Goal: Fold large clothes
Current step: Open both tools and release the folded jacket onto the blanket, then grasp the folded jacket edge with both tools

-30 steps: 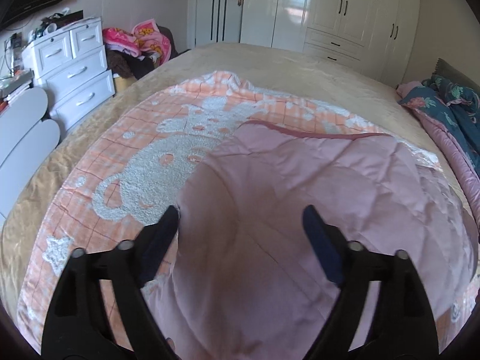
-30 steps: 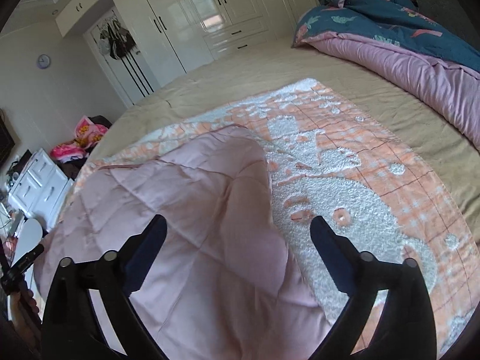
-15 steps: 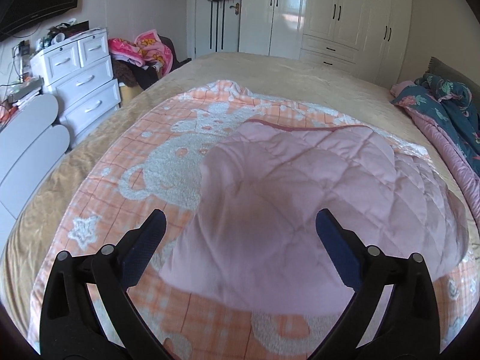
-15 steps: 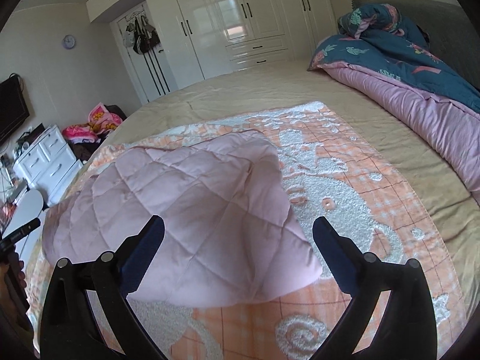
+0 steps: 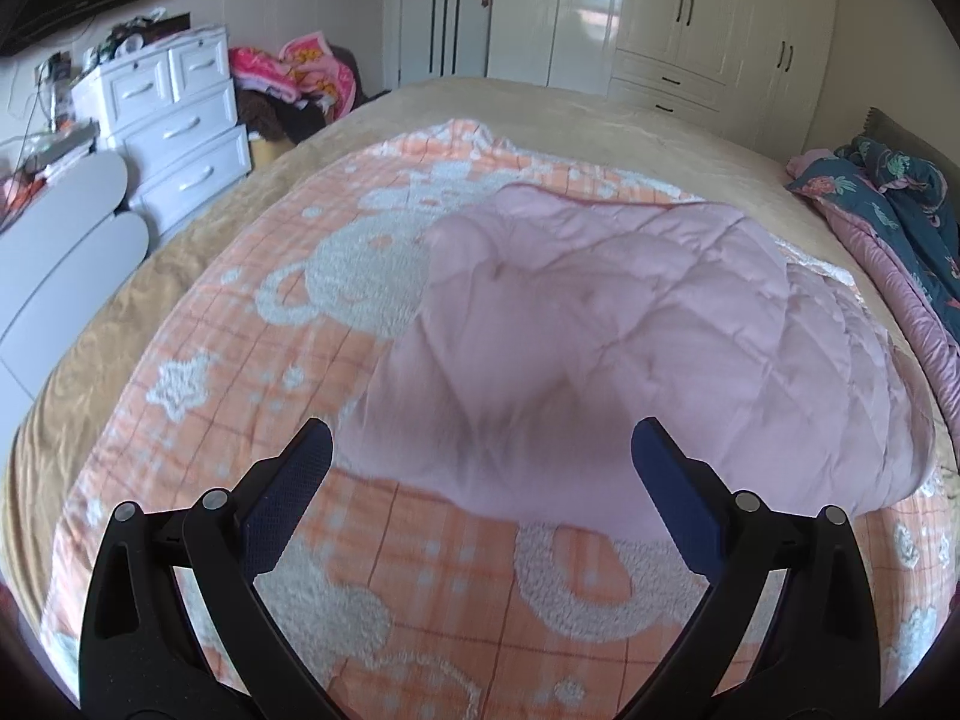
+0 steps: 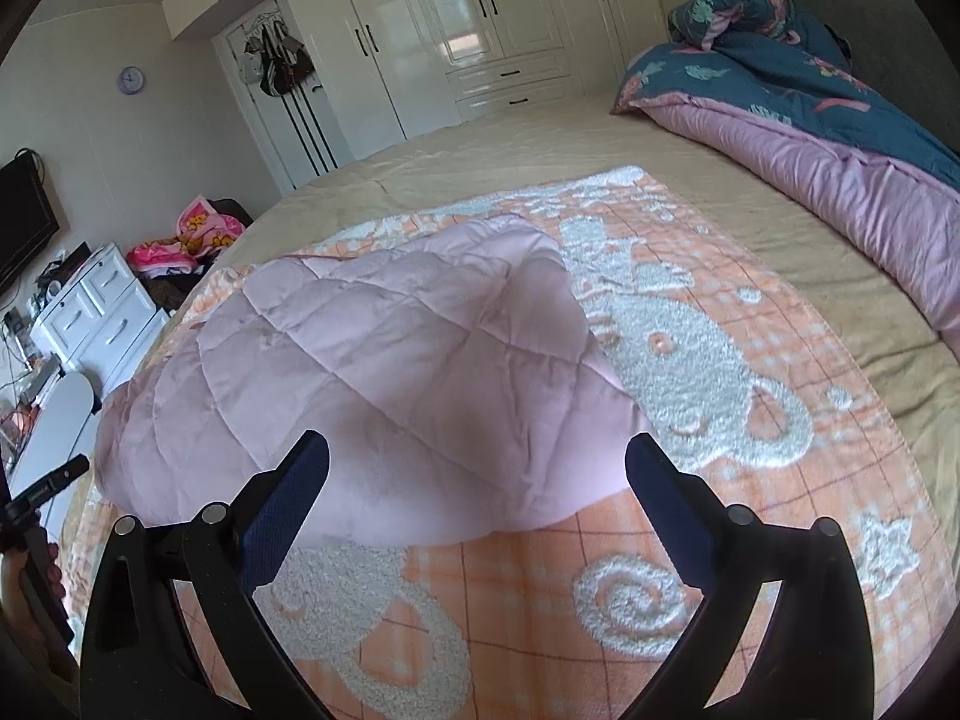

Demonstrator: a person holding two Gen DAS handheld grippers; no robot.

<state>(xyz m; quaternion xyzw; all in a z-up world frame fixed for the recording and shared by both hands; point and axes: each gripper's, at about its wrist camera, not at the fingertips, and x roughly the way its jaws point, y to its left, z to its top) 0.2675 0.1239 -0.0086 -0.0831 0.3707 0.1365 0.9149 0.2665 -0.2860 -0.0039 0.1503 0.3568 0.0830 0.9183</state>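
Note:
A pink quilted garment (image 5: 630, 336) lies folded in a rounded heap on an orange and white bear-pattern blanket (image 5: 252, 360) on the bed. It also shows in the right wrist view (image 6: 384, 372), on the same blanket (image 6: 720, 372). My left gripper (image 5: 480, 468) is open and empty, just short of the garment's near edge. My right gripper (image 6: 477, 471) is open and empty, above the garment's near edge. Neither gripper touches the cloth.
A white drawer unit (image 5: 174, 120) and a pile of bright clothes (image 5: 294, 75) stand left of the bed. A blue and pink duvet (image 6: 810, 114) lies bunched along the bed's right side. White wardrobes (image 6: 492, 30) line the far wall.
Both grippers have pulled back from the pink garment toward the bed's near edge. The garment, which filled the space between the fingers, now lies farther off and loose on the blanket.

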